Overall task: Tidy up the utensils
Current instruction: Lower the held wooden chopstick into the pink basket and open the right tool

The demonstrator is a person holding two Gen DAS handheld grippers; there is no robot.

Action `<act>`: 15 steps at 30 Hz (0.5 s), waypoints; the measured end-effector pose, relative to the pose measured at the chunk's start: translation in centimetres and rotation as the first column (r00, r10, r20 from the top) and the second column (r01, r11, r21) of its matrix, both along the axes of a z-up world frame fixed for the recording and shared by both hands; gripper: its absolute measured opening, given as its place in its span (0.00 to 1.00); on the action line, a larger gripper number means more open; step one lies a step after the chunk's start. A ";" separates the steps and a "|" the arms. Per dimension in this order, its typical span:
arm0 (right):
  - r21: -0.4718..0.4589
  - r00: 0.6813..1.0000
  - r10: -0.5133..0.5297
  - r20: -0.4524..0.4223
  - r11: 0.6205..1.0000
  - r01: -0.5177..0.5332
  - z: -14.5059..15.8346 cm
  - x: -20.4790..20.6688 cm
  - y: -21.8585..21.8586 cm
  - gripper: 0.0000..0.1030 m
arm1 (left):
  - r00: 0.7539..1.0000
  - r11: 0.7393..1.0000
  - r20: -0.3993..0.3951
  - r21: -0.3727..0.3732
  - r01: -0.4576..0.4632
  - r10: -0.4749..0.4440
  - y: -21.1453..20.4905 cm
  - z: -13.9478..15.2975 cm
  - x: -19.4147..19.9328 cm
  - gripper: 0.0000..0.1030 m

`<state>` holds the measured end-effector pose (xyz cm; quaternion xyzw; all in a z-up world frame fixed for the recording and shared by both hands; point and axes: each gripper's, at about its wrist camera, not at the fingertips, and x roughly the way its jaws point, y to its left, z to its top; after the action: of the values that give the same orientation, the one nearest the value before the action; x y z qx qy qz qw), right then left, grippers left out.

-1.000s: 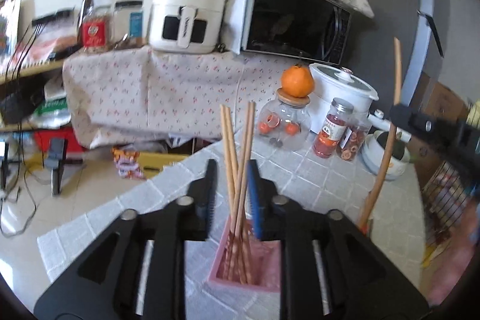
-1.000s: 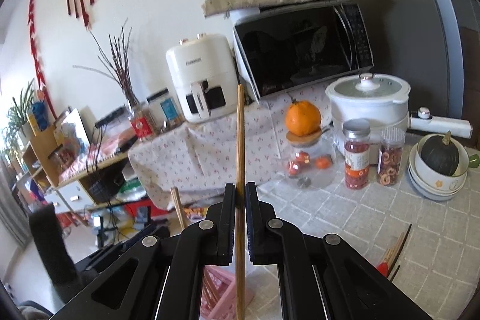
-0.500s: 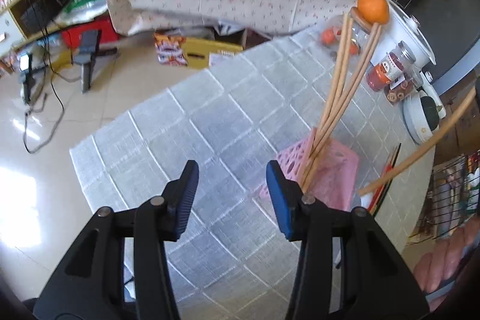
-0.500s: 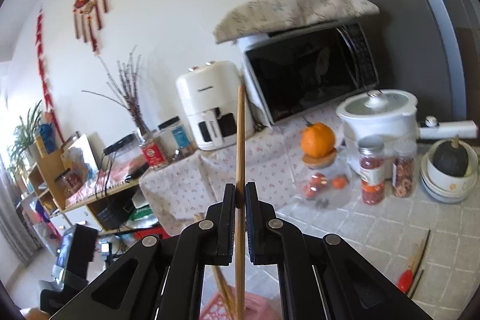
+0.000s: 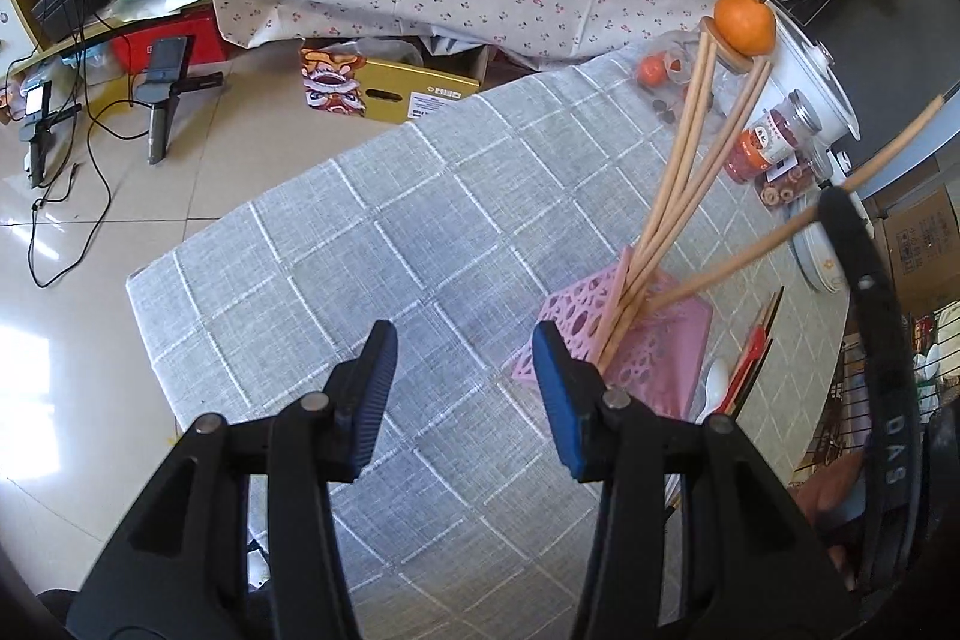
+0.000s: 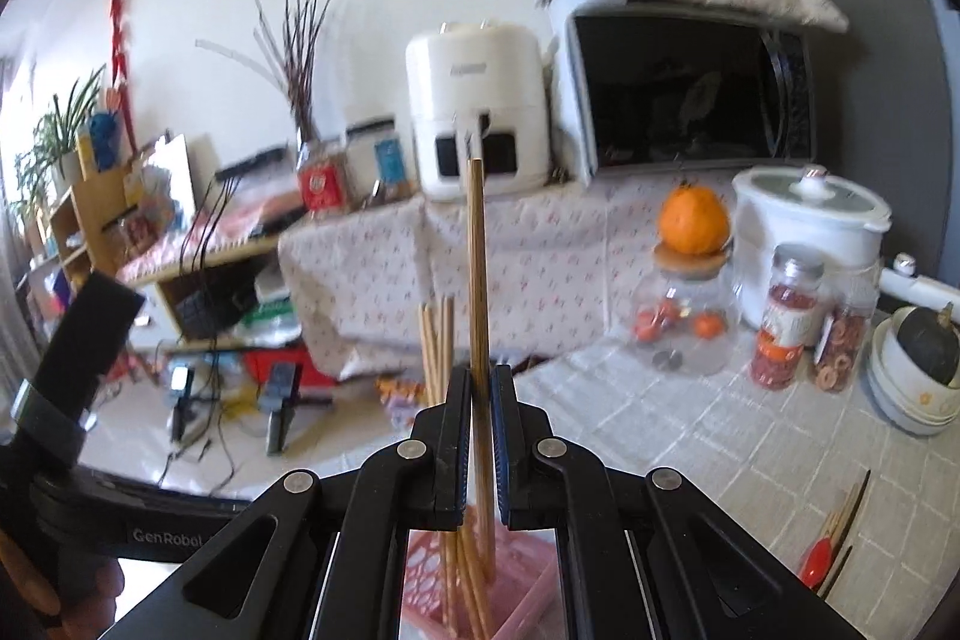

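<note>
A pink perforated holder (image 5: 636, 340) stands on the grey checked tablecloth with several wooden chopsticks (image 5: 678, 184) leaning in it. My left gripper (image 5: 462, 340) hangs open over the cloth just left of the holder, with nothing between its pads. My right gripper (image 6: 478, 376) is shut on one upright chopstick (image 6: 477, 280), whose lower end reaches into the holder (image 6: 432, 574) beside the other chopsticks (image 6: 438, 352). In the left wrist view that chopstick (image 5: 780, 232) slants in from the right.
A red-handled utensil with dark chopsticks (image 6: 822, 562) and a white spoon (image 5: 714, 382) lie right of the holder. Behind it stand a glass jar topped by an orange (image 6: 690, 304), spice jars (image 6: 786, 328), a rice cooker (image 6: 810, 232) and stacked bowls (image 6: 912, 388). The table edge (image 5: 156, 316) drops to the floor at left.
My left gripper opened off the chopsticks in the holder, tipped downward and drew off to the left. My right gripper carried its chopstick down, so that its tip now sits in the holder.
</note>
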<state>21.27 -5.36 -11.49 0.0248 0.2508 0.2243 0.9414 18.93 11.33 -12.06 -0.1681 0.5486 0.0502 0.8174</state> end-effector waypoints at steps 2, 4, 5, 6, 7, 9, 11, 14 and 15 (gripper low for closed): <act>-0.038 0.998 0.010 -0.062 0.999 -0.012 -0.6 0.6 0.3 0.08 | 1.000 1.000 0.001 0.003 0.009 -0.009 -0.2 0.0 0.0 0.47; -0.039 0.994 0.001 -0.106 0.999 -0.005 -0.9 1.0 0.0 0.13 | 1.000 1.000 0.004 0.006 0.014 -0.014 -0.5 0.1 0.0 0.47; -0.023 0.994 -0.001 -0.110 1.000 -0.002 -0.8 1.0 -0.3 0.13 | 1.000 1.000 0.007 0.010 0.014 -0.014 -0.5 0.2 0.0 0.47; -0.004 0.994 -0.002 -0.109 1.000 0.002 -0.6 1.1 -0.7 0.14 | 1.000 1.000 0.013 0.017 0.015 -0.015 -0.6 0.3 -0.1 0.47; 0.013 0.994 -0.002 -0.105 1.000 0.003 -0.3 1.0 -1.0 0.14 | 1.000 1.000 0.017 0.022 0.019 -0.019 -0.8 0.4 -0.2 0.47; 0.039 0.996 0.005 -0.093 0.999 -0.001 0.4 0.8 -1.5 0.14 | 0.999 0.999 0.026 0.031 0.030 -0.031 -1.1 0.6 -0.2 0.47; 0.055 0.996 0.019 -0.082 0.998 -0.014 1.0 0.6 -1.7 0.13 | 0.999 0.998 0.031 0.037 0.043 -0.044 -1.5 0.6 -0.2 0.47; 0.046 0.997 0.028 -0.068 0.999 -0.025 1.4 0.4 -1.6 0.06 | 0.998 0.998 0.031 0.040 0.054 -0.055 -1.8 0.5 -0.2 0.47; 0.045 0.997 0.032 -0.070 0.999 -0.029 1.5 0.5 -1.5 0.06 | 0.998 0.998 0.030 0.039 0.056 -0.057 -1.9 0.5 -0.2 0.47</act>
<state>21.77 -6.86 -10.03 0.0494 0.2793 0.2428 0.9277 18.73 9.44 -11.57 -0.1377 0.5392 0.0349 0.8301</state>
